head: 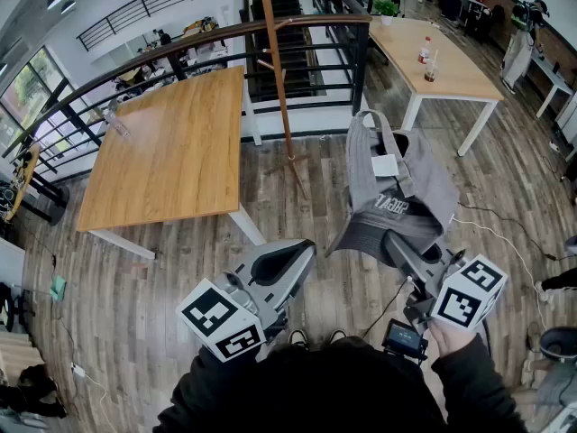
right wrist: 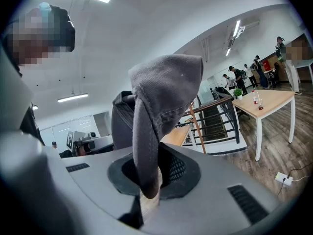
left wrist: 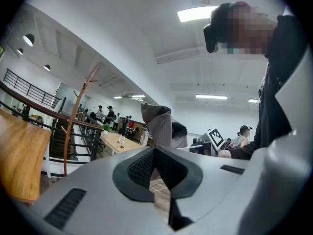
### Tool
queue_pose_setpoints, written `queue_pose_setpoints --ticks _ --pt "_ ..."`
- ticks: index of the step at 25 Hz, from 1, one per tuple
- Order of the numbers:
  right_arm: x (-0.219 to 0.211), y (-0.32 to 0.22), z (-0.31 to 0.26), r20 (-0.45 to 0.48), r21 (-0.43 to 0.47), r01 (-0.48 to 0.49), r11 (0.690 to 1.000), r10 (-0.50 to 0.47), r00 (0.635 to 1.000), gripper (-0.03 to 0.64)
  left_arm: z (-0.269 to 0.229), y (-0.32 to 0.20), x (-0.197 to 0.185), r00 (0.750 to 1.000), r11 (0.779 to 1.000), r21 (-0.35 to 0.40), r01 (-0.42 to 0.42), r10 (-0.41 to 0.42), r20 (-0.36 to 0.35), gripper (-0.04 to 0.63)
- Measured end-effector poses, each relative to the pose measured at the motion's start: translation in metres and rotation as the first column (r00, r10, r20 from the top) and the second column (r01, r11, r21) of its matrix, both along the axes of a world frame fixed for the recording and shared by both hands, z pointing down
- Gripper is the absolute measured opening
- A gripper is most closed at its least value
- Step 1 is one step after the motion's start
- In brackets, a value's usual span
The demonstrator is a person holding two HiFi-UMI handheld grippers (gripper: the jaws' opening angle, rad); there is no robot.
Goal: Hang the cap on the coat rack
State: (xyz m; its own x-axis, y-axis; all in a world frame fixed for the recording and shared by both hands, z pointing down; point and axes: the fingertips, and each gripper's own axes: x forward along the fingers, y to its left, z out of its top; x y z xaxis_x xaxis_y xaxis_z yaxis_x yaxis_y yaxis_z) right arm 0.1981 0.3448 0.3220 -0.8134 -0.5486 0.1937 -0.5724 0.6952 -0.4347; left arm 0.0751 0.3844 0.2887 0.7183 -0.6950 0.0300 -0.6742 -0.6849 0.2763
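A: Your cap is soft grey cloth. It looks floppy, and it has stitched lines on it.

B: From the head view you can look right inside it. There is a small white tag in there.

A: Your right tongs are clenched on the edge of the cap. In the right gripper view the dark bumpy pads squeeze a fold of the cloth between them.

B: So the cap sits at 12 o'clock from those tongs. It is up in the air, over the brown plank floor.

A: Its long way runs from 6 o'clock to 12 o'clock in the head view. The open side faces up at you.

B: Your left tongs are clenched too, but with nothing in them. Their dark pads touch at the tips. They are at 8 o'clock from the cap and do not touch it.

A: The coat rack is a thin brown wooden pole with short pegs sticking out. It stands at 11 o'clock from the cap. The cap is not on it.

B: The worktop is flat, smooth wood on white legs. It is at 10 o'clock from the cap.
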Motion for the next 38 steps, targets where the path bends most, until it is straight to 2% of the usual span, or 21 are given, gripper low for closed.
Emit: queue_pose_setpoints --ticks 6,11,15,21,25,30,35,38 --pt "0.003 -0.002 0.0 0.013 -0.002 0.018 1.0 -0.018 1.0 0.041 0.001 -0.008 0.009 1.0 1.0 -0.01 0.001 -0.001 0.011 0.005" --pt "0.025 -0.002 0.01 0.008 -0.01 0.04 0.999 -0.04 0.999 0.041 0.012 -0.016 0.028 0.999 0.998 -0.051 0.029 -0.028 0.024 0.005" --pt "0.038 0.006 0.018 0.024 -0.05 0.082 0.995 -0.081 0.996 0.041 0.022 -0.017 0.044 0.997 0.993 -0.093 0.067 -0.063 0.048 0.005" --pt "0.039 0.019 0.028 0.048 -0.07 0.11 0.991 -0.107 0.993 0.041 0.033 -0.004 0.056 0.997 0.991 -0.128 0.038 -0.029 0.073 0.005" --pt "0.049 0.016 0.032 0.048 -0.067 0.112 0.991 -0.109 0.993 0.041 0.035 -0.007 0.062 0.997 0.992 -0.122 0.029 -0.021 0.073 0.005" --pt "0.044 -0.001 0.027 0.046 -0.056 0.087 0.995 -0.084 0.995 0.041 0.031 -0.029 0.051 0.999 0.995 -0.101 0.022 -0.017 0.052 0.005" --pt "0.04 -0.029 0.023 0.036 -0.059 0.043 0.997 -0.041 0.999 0.042 0.031 -0.062 0.045 0.999 0.996 -0.085 -0.038 0.041 0.033 0.005" --pt "0.033 -0.049 0.022 0.045 -0.071 0.023 0.997 -0.02 0.999 0.041 0.033 -0.091 0.037 0.997 0.996 -0.066 -0.061 0.064 0.047 0.005"
